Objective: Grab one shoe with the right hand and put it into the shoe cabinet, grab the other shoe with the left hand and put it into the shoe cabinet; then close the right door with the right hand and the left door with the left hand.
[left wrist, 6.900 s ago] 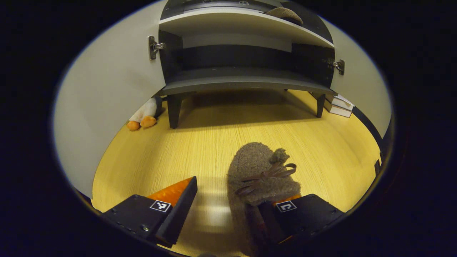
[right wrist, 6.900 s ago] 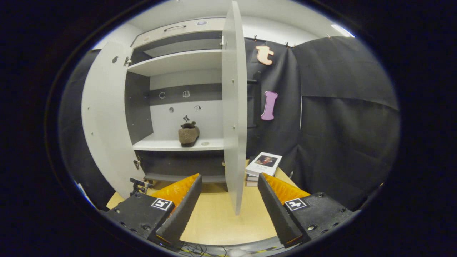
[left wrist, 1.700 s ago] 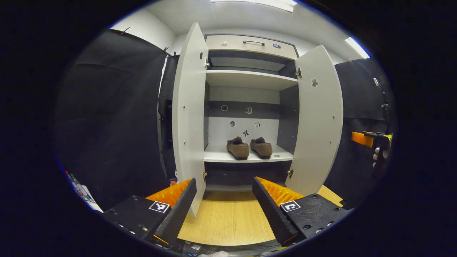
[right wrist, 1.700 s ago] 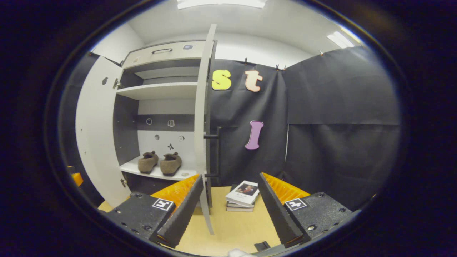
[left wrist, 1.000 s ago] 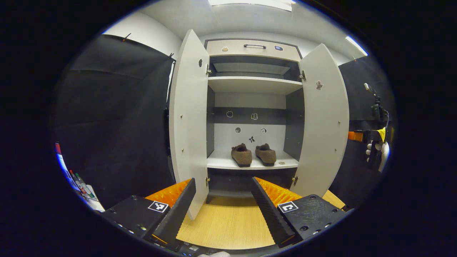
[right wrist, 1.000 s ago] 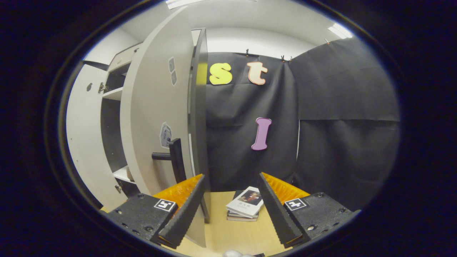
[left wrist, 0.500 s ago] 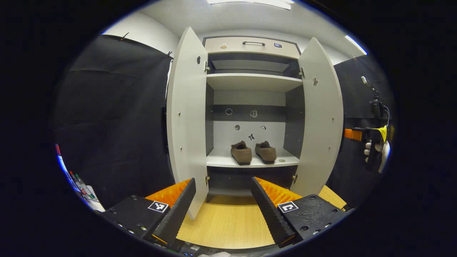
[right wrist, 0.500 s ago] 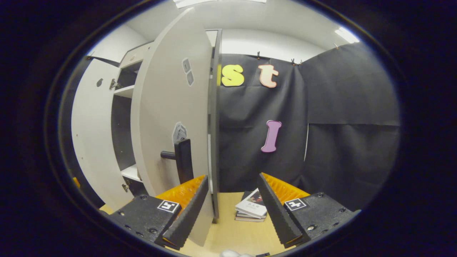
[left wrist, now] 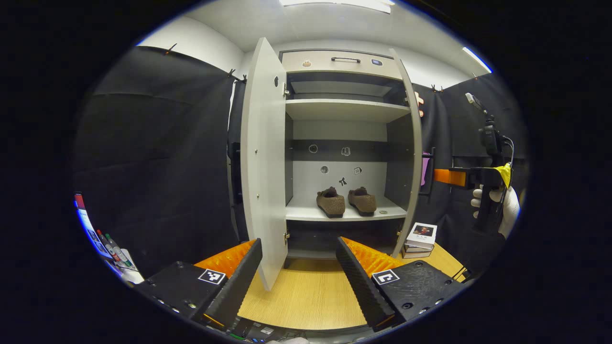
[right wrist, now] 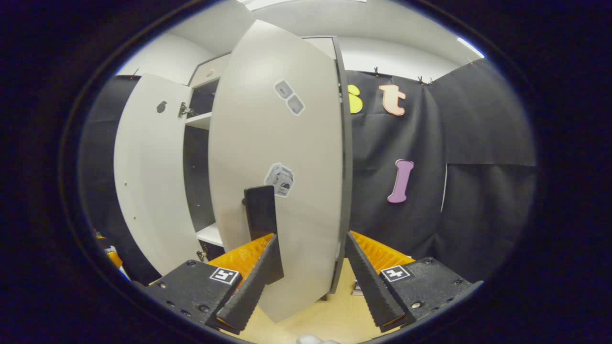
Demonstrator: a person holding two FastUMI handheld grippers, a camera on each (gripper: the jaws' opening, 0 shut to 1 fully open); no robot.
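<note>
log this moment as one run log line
stage: closing doors | shoes: both on cabinet shelf | right door: partly swung, right hand-held gripper open at its outer face | left door: open | left hand-held gripper: open

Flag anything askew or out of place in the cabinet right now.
Nothing stands out. Both shoes sit upright side by side on the middle shelf. The left door and the right door stand open, hanging straight.

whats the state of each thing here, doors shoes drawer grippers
Right white cabinet door: partly swung toward closed, not shut.
Left white cabinet door: open.
Two fuzzy brown shoes: side by side on the middle shelf.
Top drawer with a dark handle: closed.
Left gripper: open, holding nothing.
Right gripper: open, the door's outer face between its fingers, contact unclear.
Small stack of books: on the floor.
</note>
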